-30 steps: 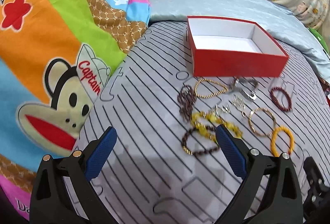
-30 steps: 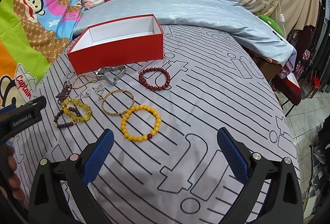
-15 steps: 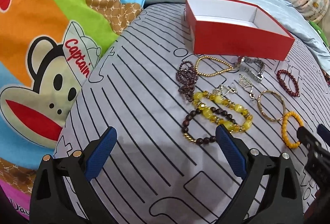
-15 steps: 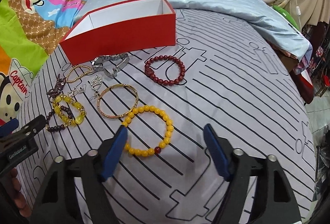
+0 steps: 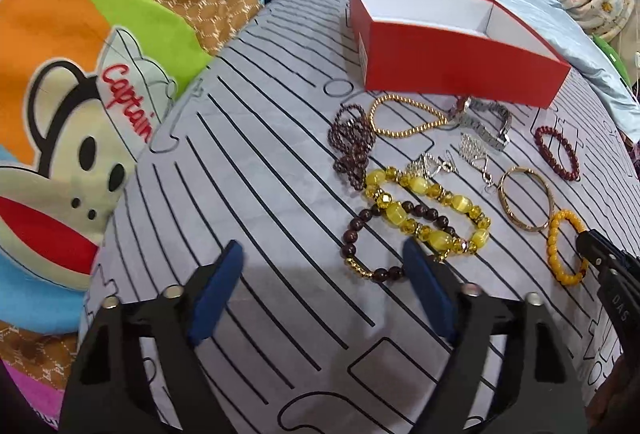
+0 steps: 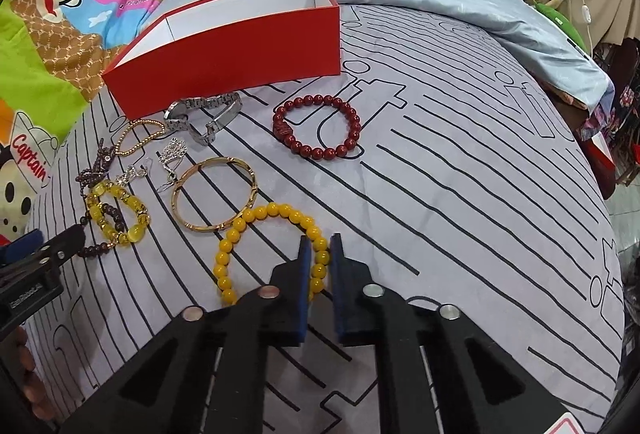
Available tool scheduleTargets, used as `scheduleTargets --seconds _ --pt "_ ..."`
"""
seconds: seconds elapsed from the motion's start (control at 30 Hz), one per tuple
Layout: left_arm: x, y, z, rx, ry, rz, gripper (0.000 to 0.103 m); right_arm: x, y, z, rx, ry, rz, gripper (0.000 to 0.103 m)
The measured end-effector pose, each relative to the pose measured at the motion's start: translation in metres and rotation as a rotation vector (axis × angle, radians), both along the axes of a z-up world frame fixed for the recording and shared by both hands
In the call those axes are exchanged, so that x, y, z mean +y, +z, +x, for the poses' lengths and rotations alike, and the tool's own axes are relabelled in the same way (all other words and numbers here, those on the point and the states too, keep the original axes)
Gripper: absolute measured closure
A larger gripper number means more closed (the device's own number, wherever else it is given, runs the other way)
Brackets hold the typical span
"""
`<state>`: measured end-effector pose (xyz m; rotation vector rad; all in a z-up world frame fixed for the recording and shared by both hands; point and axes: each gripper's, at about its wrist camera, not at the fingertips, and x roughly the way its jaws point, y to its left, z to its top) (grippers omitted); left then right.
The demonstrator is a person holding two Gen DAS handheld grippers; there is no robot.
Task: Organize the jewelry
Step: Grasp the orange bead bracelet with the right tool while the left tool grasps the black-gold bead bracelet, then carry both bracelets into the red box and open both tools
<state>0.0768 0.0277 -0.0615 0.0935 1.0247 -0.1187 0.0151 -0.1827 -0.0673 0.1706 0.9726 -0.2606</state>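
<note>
Right tool [image 6: 320, 254] closing on the near arc of the orange bead bracelet [image 6: 256, 234], beads between the pads, ring spread away toward the red box [image 6: 248, 50] up the bed. Left tool [image 5: 320, 266] closing with nothing between, dark bead bracelet [image 5: 360, 246] just ahead, also box-side. Lift, then carry box-ward, probably

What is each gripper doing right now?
Left gripper: open, closing, nothing between.
Right gripper: closing on the orange bracelet.
</note>
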Motion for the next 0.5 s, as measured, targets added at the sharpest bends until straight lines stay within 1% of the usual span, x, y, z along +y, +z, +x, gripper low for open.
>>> scheduleTargets --seconds 0.1,0.17,0.23,0.27,0.33,0.37,0.4,0.5 --pt "0.001 -0.007 0.002 0.017 -0.008 -0.020 0.038 0.000 0.001 -0.003 0.003 0.003 0.008 0.094" --pt "0.000 -0.009 0.003 0.009 -0.014 -0.019 0.040 0.001 0.001 -0.006 0.004 0.004 0.017 0.095" --pt "-0.002 -0.009 0.003 -0.001 -0.028 -0.026 0.054 0.002 0.001 -0.008 0.004 0.005 0.025 0.095" --pt "-0.003 -0.008 0.003 -0.005 -0.035 -0.025 0.058 0.002 0.002 -0.009 0.006 0.007 0.027 0.095" --pt "-0.006 -0.007 0.002 -0.008 -0.057 -0.032 0.077 0.004 0.002 -0.011 0.007 0.012 0.031 0.095" --pt "-0.007 -0.006 0.000 -0.005 -0.067 -0.037 0.083 0.005 0.003 -0.012 0.007 0.015 0.034 0.095" --pt "-0.008 -0.005 0.000 -0.001 -0.076 -0.043 0.094 0.006 0.003 -0.013 0.006 0.017 0.036 0.095" --pt "-0.006 -0.004 -0.004 0.027 -0.095 -0.083 0.095 0.008 0.005 -0.018 0.004 0.023 0.045 0.095"
